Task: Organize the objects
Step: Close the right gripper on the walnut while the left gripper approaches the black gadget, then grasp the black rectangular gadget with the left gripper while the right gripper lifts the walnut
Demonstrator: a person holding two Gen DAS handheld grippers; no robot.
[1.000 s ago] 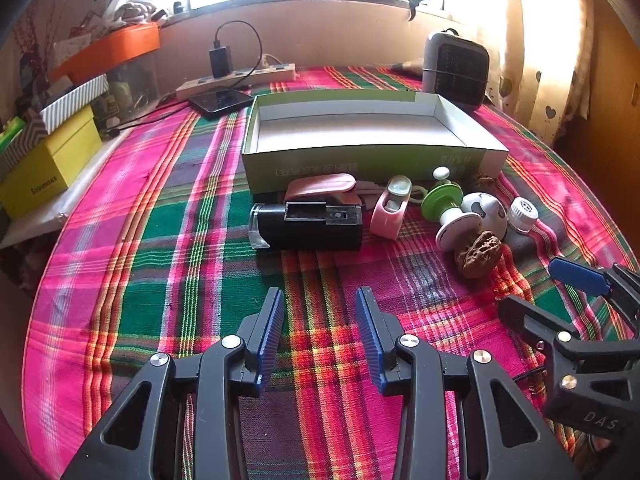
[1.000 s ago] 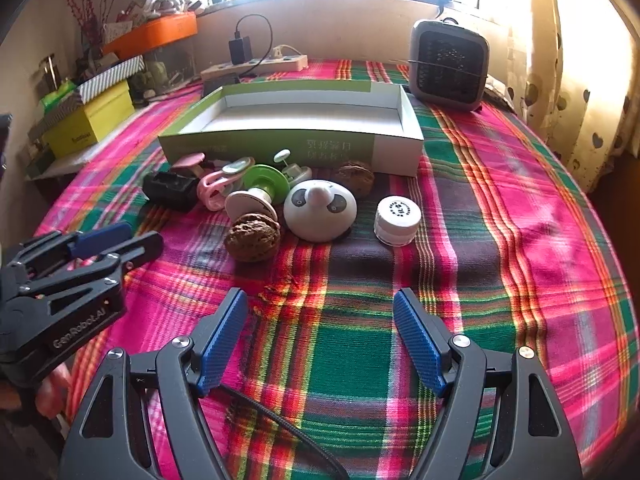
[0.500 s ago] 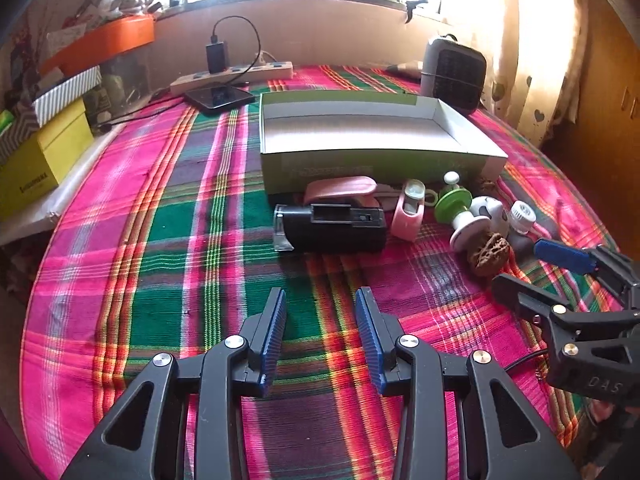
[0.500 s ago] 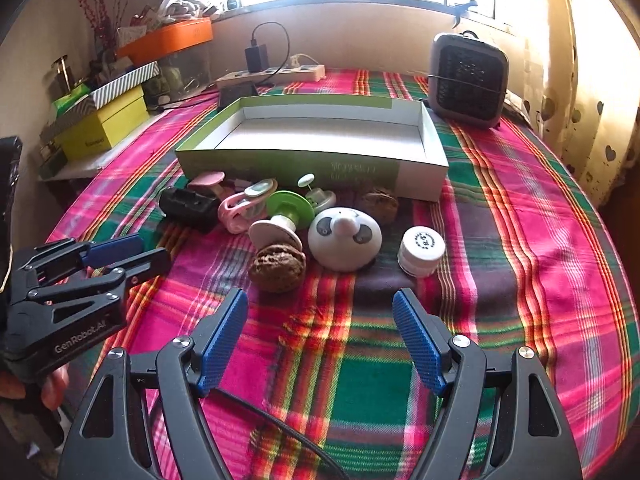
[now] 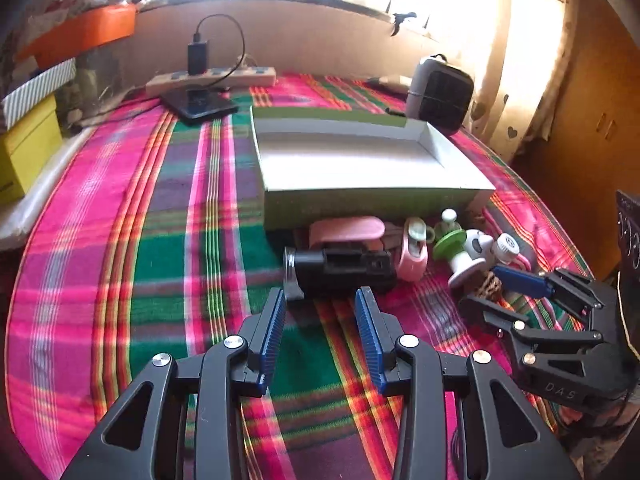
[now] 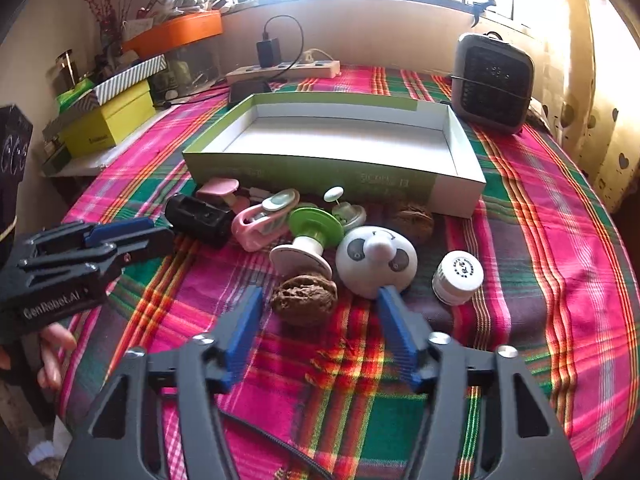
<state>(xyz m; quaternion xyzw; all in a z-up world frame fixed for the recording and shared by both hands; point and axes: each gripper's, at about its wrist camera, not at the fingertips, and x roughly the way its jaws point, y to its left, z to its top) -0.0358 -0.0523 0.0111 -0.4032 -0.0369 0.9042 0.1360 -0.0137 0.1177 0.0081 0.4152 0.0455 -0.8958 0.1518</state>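
Small items lie in a row before an open green-and-white box [image 6: 312, 168] on the plaid cloth. My right gripper [image 6: 320, 296] straddles a brown walnut [image 6: 304, 300]. Its jaws are closing, and the pads stand clear of the shell on both sides. Behind the walnut sit a green-and-white spool [image 6: 312, 232], a white panda-faced dome [image 6: 376, 260], a white cap [image 6: 458, 278] and a second walnut [image 6: 412, 220]. My left gripper [image 5: 320, 300] is open, its tips just short of a black oblong device [image 5: 340, 270]. A pink clip [image 5: 414, 252] lies to that device's right.
A grey heater [image 6: 494, 84] stands at the back right. A power strip [image 6: 284, 70] with a charger and a phone [image 5: 200, 104] lie behind the box. A yellow box [image 6: 108, 120] and an orange tray [image 6: 176, 32] line the left side. The table edge curves away on the right.
The right gripper has come forward so the walnut lies between its jaws, which have narrowed. The left gripper has advanced toward the black device, its jaws unchanged.
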